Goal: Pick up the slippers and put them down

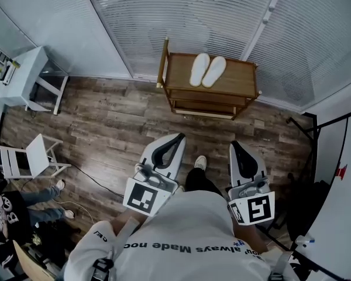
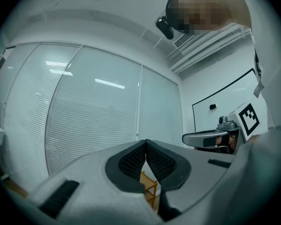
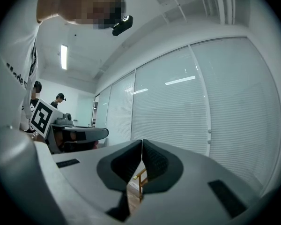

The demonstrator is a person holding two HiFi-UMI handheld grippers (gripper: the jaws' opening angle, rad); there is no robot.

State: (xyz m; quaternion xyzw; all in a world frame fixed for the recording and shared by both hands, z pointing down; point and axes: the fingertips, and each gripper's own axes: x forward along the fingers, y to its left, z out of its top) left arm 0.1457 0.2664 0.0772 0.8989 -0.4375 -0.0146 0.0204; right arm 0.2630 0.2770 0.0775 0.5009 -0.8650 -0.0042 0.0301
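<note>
slippers [image 1: 207,70] rest side by side on shelf [image 1: 240,78].

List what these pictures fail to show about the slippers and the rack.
The slippers: in neither gripper view; the gripper bodies cover that part. Head view: too small to tell material.
The wooden rack: head view, lower shelves mostly hidden under its top shelf; only a sliver shows below the shut left gripper and right gripper.

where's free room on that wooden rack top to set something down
The rack is bare left of the slippers, up to the corner post, and right of them to the edge. The slippers crowd the middle.
</note>
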